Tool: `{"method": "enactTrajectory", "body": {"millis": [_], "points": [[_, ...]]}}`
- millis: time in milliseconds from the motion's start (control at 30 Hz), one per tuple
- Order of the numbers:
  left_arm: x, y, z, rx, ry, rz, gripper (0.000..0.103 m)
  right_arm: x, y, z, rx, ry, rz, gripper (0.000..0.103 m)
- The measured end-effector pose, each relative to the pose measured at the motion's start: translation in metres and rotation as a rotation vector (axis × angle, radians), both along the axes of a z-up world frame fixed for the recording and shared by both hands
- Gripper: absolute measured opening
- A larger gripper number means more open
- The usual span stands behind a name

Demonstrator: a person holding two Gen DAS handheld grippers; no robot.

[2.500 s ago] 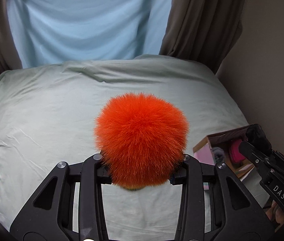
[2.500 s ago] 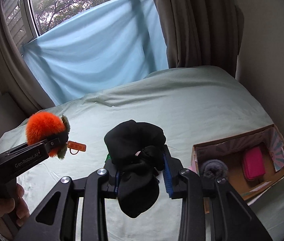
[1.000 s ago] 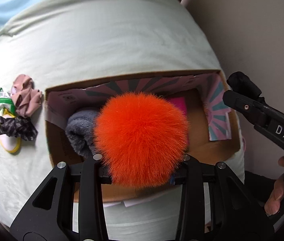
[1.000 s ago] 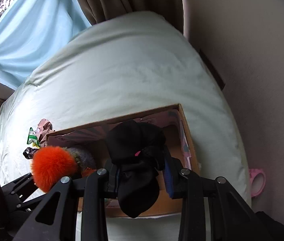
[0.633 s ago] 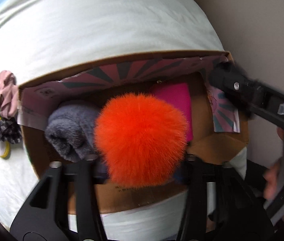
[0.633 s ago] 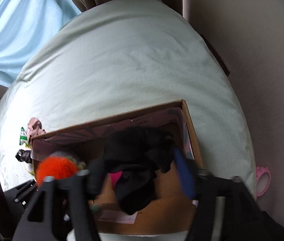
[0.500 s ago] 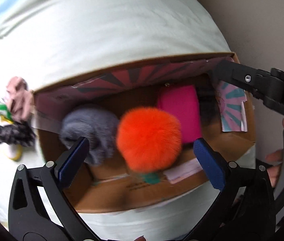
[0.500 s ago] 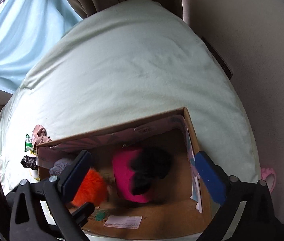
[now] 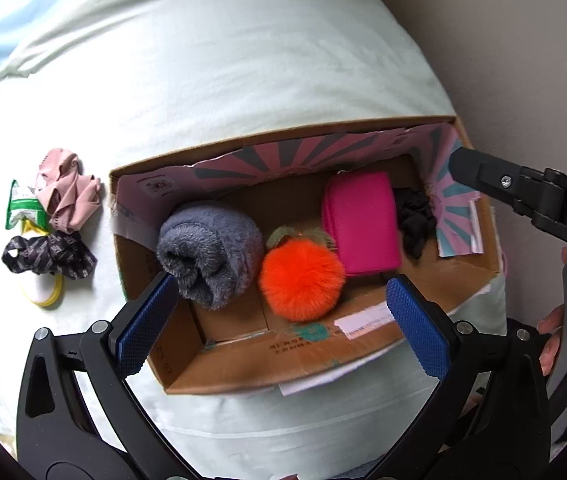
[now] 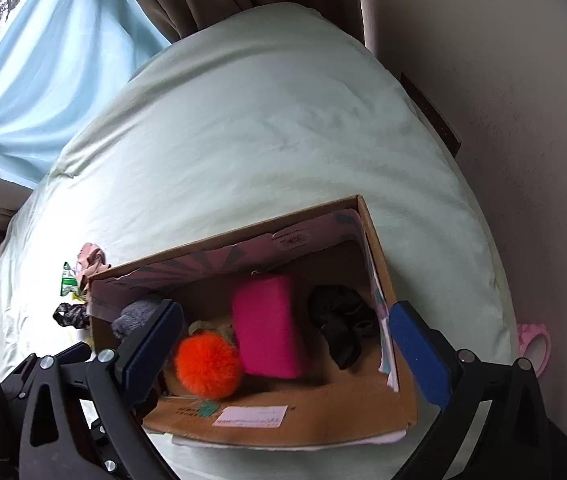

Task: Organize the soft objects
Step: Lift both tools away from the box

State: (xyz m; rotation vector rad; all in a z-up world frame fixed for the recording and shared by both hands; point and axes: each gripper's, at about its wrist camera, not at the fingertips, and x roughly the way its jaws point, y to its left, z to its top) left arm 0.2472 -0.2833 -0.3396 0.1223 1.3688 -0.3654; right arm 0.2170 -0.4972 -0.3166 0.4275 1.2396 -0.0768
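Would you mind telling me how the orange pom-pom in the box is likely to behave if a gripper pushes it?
The orange pom-pom looks round and fluffy, so it probably rolls and squashes easily. It likely weighs little. The grey roll and pink pouch beside it may stop it.

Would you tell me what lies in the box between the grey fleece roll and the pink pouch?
The orange pom-pom lies between the grey fleece roll and the pink pouch, clearest in the left wrist view.

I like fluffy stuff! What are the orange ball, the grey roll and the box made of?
The orange ball looks like long fluffy faux fur: fine hairs stick out all round. The grey roll seems to be plush fleece, short, matted pile. The box is brown cardboard, matt, with creased, torn edges and printed pink paper inside.
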Motion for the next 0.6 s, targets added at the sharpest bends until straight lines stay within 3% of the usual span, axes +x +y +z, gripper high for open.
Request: {"method": "enactTrajectory", "body": {"millis": [233,600], "points": [[-0.019,0.009,0.037,-0.019,-0.033,0.033,0.103,-0.023,0.008,0.031,0.004,-0.054,0.002,0.103],[-0.071,0.056,0.115,-0.053,-0.190,0.100,0.103,-0.068,0.040,0.099,-0.042,-0.156,0.061,0.103]]}}
